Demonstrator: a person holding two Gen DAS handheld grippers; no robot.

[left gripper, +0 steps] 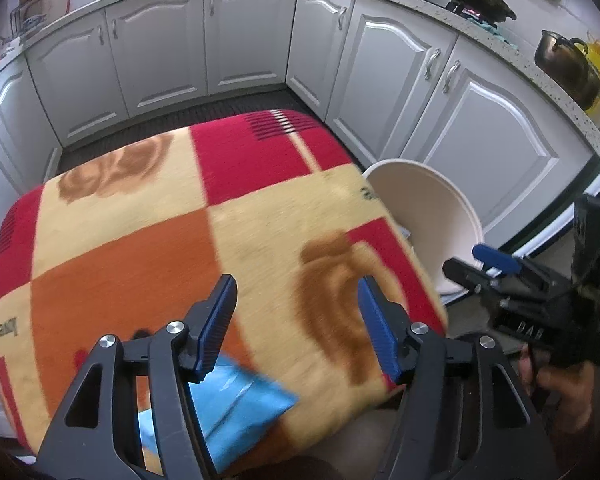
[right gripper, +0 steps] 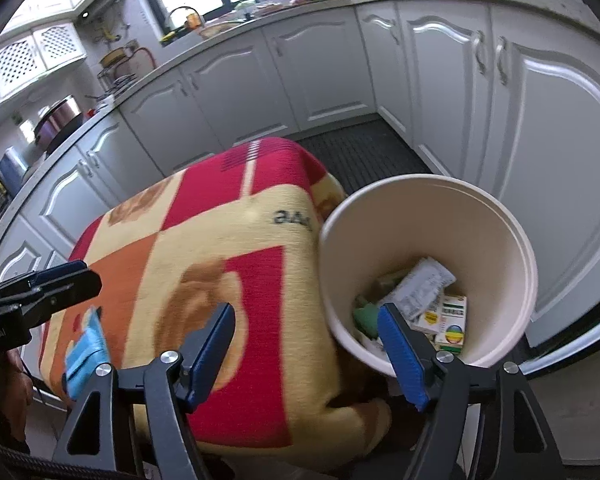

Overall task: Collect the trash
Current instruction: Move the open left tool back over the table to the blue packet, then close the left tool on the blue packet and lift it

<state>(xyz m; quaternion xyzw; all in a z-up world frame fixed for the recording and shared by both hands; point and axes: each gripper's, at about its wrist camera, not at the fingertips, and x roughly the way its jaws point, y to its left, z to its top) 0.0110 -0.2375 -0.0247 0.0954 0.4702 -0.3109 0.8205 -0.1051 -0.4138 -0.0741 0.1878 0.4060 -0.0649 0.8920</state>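
Blurring blue packet (left gripper: 240,404) under left gripper (left gripper: 296,324)

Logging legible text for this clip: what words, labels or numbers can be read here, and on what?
Blanket, left edge: dark printed word, sideways, too blurred to read.
Blanket, edge beside the bin: dark printed word, upside down and blurred, unreadable.
Right gripper body: pale embossed letters, upside down, not legible.
Left gripper body: small white lettering, cut off, unreadable.
Boxes in the bin: coloured labels, print too small.
Blue packet: no text visible.

Cream bin (right gripper: 512,236) holds boxes (right gripper: 452,322) beside blanket (right gripper: 236,232).
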